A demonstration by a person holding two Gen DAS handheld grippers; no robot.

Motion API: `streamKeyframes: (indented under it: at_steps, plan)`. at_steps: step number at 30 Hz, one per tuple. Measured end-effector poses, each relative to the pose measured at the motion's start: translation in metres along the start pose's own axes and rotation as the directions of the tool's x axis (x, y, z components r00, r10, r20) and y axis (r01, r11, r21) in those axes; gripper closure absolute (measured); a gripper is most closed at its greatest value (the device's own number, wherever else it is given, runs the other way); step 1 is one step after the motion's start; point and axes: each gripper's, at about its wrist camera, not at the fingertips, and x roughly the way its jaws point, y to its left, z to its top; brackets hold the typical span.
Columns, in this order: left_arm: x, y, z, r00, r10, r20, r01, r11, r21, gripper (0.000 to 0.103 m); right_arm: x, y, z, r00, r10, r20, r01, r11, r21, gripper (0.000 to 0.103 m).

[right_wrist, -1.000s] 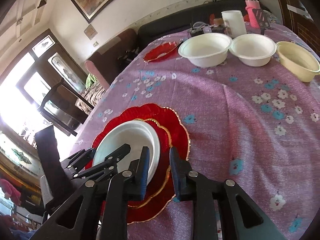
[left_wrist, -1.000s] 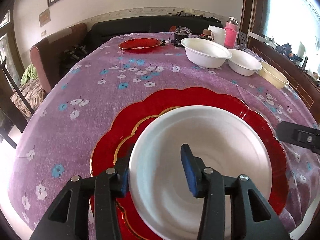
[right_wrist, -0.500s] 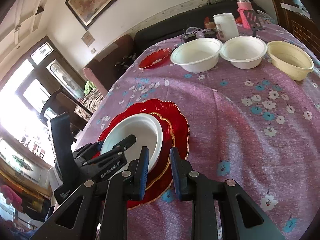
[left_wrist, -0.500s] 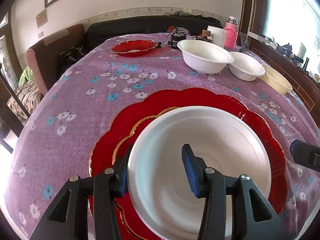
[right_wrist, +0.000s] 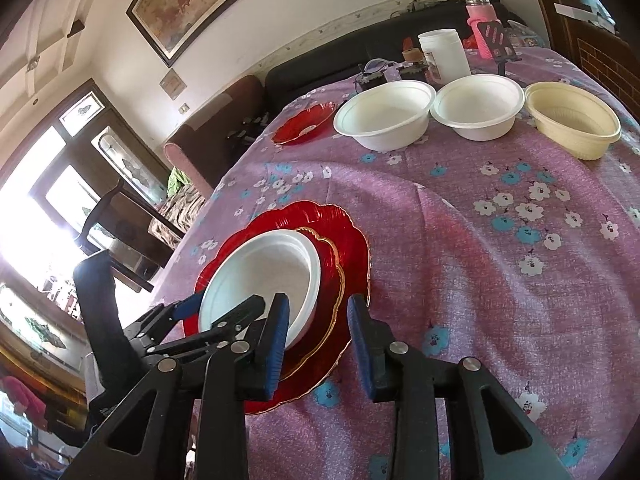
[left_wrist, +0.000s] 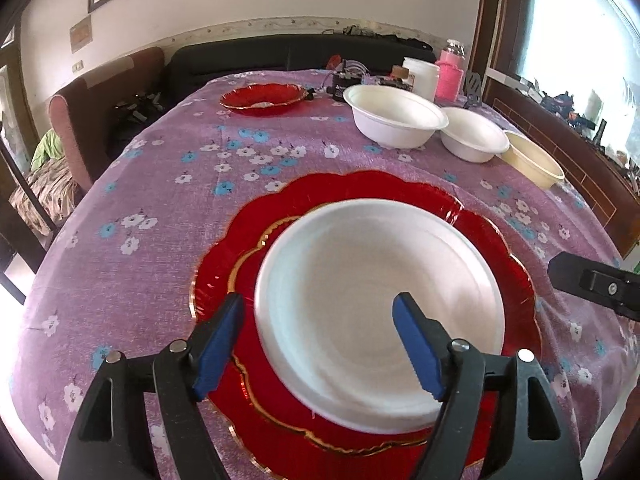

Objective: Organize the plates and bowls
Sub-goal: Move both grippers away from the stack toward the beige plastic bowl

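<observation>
White plate [left_wrist: 376, 304] sits stacked on red plates [left_wrist: 480, 232]; left gripper [left_wrist: 320, 340], jaws just opening wide, straddles its six o'clock rim untouching; right gripper [right_wrist: 316, 340] narrowly parted, empty.

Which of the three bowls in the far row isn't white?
The cream bowl, at the right end of the row. The large white bowl and the smaller white bowl beside it are both plain white.
</observation>
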Motion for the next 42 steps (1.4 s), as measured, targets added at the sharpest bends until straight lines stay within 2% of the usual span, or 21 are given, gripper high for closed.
streamKeyframes:
  at_steps: [10, 22, 33, 37, 42]
  plan:
    - [-0.013, 0.008, 0.003, 1.000, -0.003, 0.018, 0.004, 1.000, -0.027, 0.027, -0.004, -0.003, 0.000, 1.000, -0.001, 0.008, 0.001, 1.000, 0.013, 0.065]
    - [-0.025, -0.010, 0.008, 0.999, -0.046, 0.023, 0.045, 0.999, 0.006, 0.027, -0.008, -0.025, 0.001, 1.000, 0.001, 0.014, -0.002, 0.998, 0.064, 0.065]
    - [-0.029, -0.064, 0.019, 0.989, -0.144, -0.020, 0.146, 0.986, 0.087, 0.027, -0.038, -0.074, 0.010, 0.995, -0.052, 0.087, 0.038, 0.987, 0.154, 0.065]
    - [-0.024, -0.091, 0.023, 0.977, -0.201, -0.066, 0.207, 0.972, 0.109, 0.027, -0.057, -0.100, 0.015, 0.988, -0.092, 0.127, 0.065, 0.977, 0.201, 0.065]
    - [-0.018, -0.124, 0.032, 0.966, -0.235, -0.107, 0.248, 0.960, 0.131, 0.027, -0.089, -0.131, 0.027, 0.971, -0.146, 0.191, 0.094, 0.962, 0.256, 0.065]
